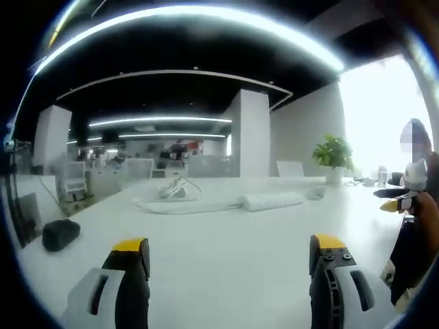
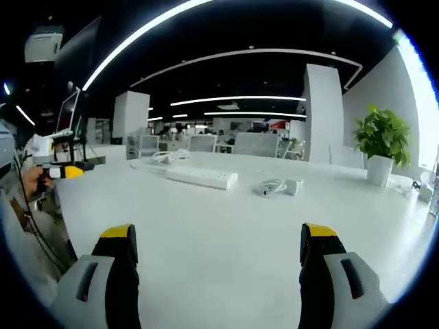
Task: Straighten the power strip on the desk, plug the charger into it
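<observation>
A: Strip (image 2: 202, 177) lies flat on the desk (image 2: 226, 240), well ahead of both grippers, skewed to the desk edge. White cord (image 2: 159, 157) bunched behind it.

B: Charger?

A: Charger (image 2: 293, 186) with coiled cable (image 2: 269, 187) sits just right of the strip in the right gripper view, apart from it. Left gripper view has the strip (image 1: 271, 200) mid-desk, the charger (image 1: 315, 193) near its right end, the cord pile (image 1: 175, 190) to its left.

B: Which step?

A: My read: step 1, straightening, not begun. Nothing is touched, strip is askew, charger is unplugged.

B: Jaws?

A: Left gripper (image 1: 230, 264): 2 jaws spread wide, nothing between them, hovering over bare desk. Right gripper (image 2: 216, 257): same, wide apart, holding nothing. Right gripper view also catches the other gripper (image 2: 58, 171) at far left, in a hand (image 2: 31, 179); its jaws are too small to read there.

B: Next move?

A: Judgement only: reach forward to the strip, pinch or push 1 end, turn it square to the desk edge. Cord may drag on it. Then pick up the charger, line up prongs with a socket, press in; the other gripper likely needs to pin the strip.

B: Other stuff?

A: Dark pouch (image 1: 60, 234) at left in the left gripper view, potted plant (image 2: 382, 144) at far right. Neither is in the path.
</observation>
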{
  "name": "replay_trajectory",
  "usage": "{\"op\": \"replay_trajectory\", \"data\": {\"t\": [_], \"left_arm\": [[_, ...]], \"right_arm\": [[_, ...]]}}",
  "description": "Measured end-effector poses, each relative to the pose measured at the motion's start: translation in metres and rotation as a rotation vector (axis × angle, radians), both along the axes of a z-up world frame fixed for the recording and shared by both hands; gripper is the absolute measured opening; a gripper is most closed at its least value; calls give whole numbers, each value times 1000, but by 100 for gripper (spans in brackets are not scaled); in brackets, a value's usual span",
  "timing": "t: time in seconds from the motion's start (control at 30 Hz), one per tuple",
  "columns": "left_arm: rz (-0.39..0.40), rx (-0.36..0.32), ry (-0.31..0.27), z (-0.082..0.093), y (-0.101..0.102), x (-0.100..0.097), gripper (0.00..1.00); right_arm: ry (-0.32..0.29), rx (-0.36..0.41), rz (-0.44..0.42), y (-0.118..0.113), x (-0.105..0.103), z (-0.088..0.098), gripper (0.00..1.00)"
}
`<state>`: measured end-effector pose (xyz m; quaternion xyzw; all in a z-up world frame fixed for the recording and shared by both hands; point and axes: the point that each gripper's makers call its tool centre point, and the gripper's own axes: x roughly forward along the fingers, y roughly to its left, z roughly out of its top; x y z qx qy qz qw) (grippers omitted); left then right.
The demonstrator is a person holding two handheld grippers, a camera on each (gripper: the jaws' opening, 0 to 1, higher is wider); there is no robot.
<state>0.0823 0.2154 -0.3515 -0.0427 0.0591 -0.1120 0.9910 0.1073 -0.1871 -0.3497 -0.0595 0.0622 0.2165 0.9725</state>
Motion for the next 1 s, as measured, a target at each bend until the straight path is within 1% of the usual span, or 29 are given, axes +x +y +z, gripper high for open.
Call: {"op": "replay_trajectory", "data": {"t": [0.2,0.3,0.47,0.67,0.77,0.9,0.97,1.0], "left_arm": [[8,1,24,-4,4,2,99],[6,4,24,-4,4,4,99],[0,4,22,-2,4,10,99],[-3,-4,29,-8,3,15,99],[-6,-15,33,-10,1,15,99],[-16,-6,25,-6,-2,15,99],[-19,-8,20,-5,-3,15,99],[-23,-9,19,-6,-4,15,99]], "right_arm": [[3,1,2,4,1,-2,98],[6,-4,0,6,2,-2,98],[-5,-1,-9,7,6,5,98],[-36,-19,-28,6,21,23,99],[-66,-16,-46,5,32,39,99],[-119,-16,-91,4,48,59,100],[-160,-7,-121,2,55,70,100],[-186,13,-148,0,61,78,100]]}}
